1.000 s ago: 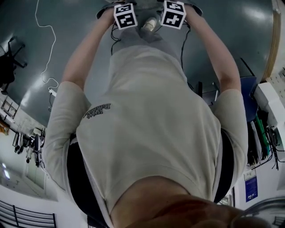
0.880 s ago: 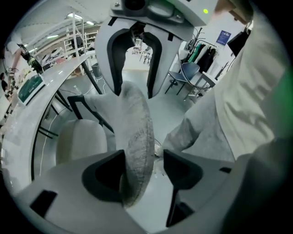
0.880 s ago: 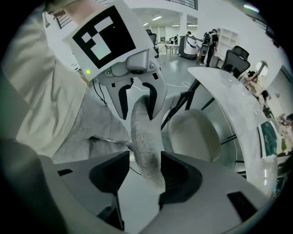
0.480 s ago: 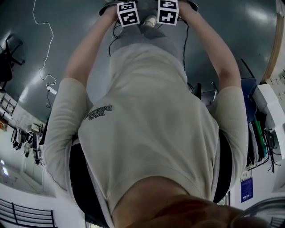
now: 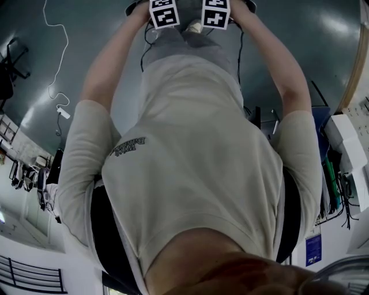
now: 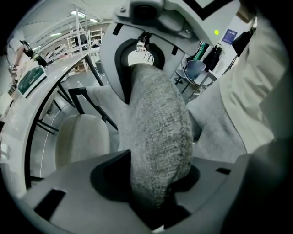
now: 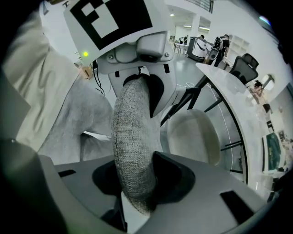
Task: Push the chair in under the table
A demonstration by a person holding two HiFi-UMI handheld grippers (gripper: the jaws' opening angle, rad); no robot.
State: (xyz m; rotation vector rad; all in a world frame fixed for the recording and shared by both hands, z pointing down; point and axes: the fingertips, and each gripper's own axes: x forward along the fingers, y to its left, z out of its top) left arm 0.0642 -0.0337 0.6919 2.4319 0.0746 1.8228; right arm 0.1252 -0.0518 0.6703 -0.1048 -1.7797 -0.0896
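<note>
The chair has a grey woven backrest [image 6: 158, 137] and a cream seat [image 6: 82, 139]. My left gripper [image 6: 155, 201] straddles the backrest's top edge, its jaws closing and pressing on the fabric. My right gripper [image 7: 137, 196] grips the same edge [image 7: 132, 137] a little way along, its jaws closing too. Each gripper view shows the other gripper clamped further up the edge. The cream seat [image 7: 194, 137] lies below, beside the white table [image 7: 238, 96]. In the head view only the left marker cube [image 5: 163, 12] and the right marker cube [image 5: 215, 12] show past my torso.
The white table's curved edge [image 6: 50, 75] runs past the chair on black legs [image 6: 84, 98]. My grey trouser legs [image 6: 215, 137] stand close behind the backrest. A blue chair [image 5: 323, 124] and shelving [image 5: 346, 167] stand at the right, and a white cable [image 5: 55, 69] lies on the floor.
Both marker cubes have slid toward the top edge of the head view and stand a little closer together. My arms reach further out.
</note>
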